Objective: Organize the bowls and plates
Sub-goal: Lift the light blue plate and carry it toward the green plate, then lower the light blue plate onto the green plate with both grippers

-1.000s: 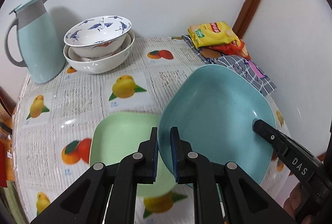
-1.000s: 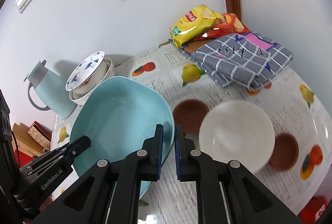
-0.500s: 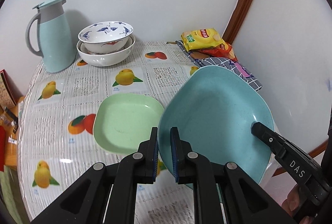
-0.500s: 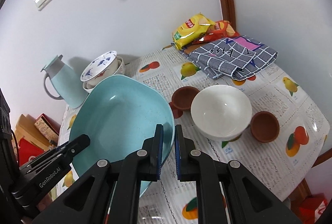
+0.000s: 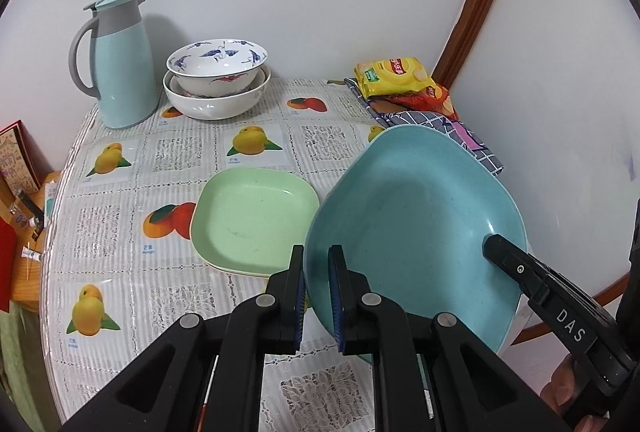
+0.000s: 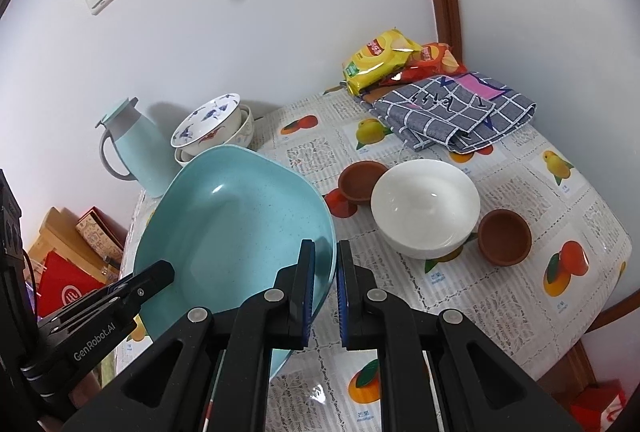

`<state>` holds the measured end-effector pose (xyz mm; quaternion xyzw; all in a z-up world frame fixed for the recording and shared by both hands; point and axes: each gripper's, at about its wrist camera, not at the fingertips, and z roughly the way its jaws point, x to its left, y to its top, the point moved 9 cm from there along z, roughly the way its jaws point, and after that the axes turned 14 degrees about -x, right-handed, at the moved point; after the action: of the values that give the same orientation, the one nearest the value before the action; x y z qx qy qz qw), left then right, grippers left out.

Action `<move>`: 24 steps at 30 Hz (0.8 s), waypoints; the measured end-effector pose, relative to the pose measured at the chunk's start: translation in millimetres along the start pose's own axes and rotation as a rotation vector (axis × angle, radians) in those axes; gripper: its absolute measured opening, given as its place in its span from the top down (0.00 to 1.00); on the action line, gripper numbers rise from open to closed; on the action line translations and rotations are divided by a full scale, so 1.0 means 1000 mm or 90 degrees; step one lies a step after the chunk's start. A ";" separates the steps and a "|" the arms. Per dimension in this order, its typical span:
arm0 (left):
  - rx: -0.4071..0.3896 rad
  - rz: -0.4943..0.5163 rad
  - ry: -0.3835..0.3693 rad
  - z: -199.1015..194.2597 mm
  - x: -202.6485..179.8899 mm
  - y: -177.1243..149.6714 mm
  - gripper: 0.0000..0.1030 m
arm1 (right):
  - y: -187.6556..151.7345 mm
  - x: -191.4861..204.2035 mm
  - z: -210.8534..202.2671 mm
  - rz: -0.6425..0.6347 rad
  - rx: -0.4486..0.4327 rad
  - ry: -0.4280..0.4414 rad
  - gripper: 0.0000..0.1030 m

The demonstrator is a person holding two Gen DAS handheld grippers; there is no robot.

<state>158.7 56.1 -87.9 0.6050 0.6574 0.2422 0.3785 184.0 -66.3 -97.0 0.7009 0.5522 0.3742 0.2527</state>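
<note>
White walls corner behind my counter [image 5: 256, 316], which wears a fruit-print cloth. I have the blue plate [image 5: 416, 228] tilted in the air over the counter, with the left gripper [image 5: 318, 296] clamped on one rim and the right gripper [image 6: 325, 296] clamped on the opposite rim, fingers of both closed on it. The green plate [image 5: 252, 220] lies flat just beside it. A white bowl [image 6: 426, 208] sits between two brown cups [image 6: 505, 237]; stacked bowls [image 5: 216, 84] stand by the jug [image 5: 120, 60].
</note>
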 end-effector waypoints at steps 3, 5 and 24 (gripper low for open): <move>0.002 -0.002 0.002 0.001 0.001 0.001 0.89 | 0.002 0.001 0.002 0.003 0.001 0.004 0.90; 0.002 -0.001 0.003 0.003 0.001 0.001 0.89 | 0.002 0.002 0.003 0.004 0.002 0.004 0.90; 0.008 -0.020 0.023 0.017 0.027 0.007 0.89 | 0.004 0.021 0.028 -0.004 0.015 0.015 0.90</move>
<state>176.6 81.5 -98.0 0.5924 0.6749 0.2428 0.3668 211.5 -45.5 -105.1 0.6976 0.5618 0.3748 0.2392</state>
